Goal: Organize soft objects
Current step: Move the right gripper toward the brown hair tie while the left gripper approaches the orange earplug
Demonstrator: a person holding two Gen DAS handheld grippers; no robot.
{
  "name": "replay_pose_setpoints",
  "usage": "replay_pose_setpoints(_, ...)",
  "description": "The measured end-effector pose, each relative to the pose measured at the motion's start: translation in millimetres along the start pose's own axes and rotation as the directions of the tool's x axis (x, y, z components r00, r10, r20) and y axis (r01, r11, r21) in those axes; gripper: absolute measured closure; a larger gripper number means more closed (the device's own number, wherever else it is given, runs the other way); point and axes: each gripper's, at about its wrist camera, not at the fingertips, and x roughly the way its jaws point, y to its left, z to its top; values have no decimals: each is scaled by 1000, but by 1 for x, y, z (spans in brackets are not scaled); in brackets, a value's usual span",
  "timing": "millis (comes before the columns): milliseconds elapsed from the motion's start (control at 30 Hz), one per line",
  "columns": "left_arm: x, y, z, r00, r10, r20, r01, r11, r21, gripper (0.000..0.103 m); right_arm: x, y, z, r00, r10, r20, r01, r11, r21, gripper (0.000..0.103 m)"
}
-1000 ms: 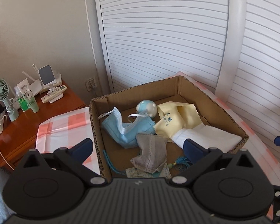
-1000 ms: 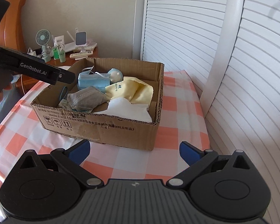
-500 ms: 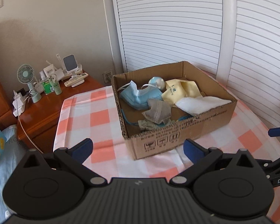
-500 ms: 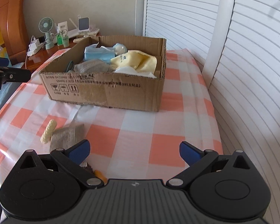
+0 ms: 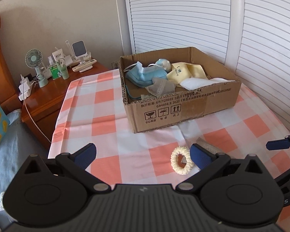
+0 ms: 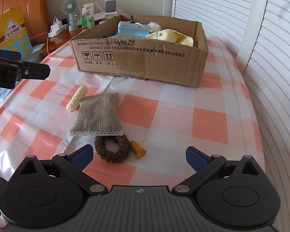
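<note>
A cardboard box on the checked tablecloth holds a blue face mask, a grey mask, a yellow cloth and a white cloth. In front of it lie a cream hair tie, a grey pouch, a brown hair tie and an orange earplug. My left gripper hovers open, the cream tie near its right finger. My right gripper is open just behind the brown tie and earplug.
A wooden nightstand left of the table carries a small fan, bottles, a charger and a remote. White louvred doors stand behind and to the right. A yellow bag leans at the far left, by the bed.
Both grippers have pulled back from the box toward the near edge of the table. The loose items in front of the box have come into view.
</note>
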Motion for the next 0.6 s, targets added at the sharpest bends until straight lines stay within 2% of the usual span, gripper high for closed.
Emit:
replay_pose_setpoints(233,4,-3,-6,1000,-20,-20,20,1000,3,1,12,6,-3,999,-33,1,33,999,-27,0)
replay_pose_setpoints(600,12,-14,-13,998,-51,-48,53,998,32,1,15,-29,-7,993,-113,19,113,993,36,0)
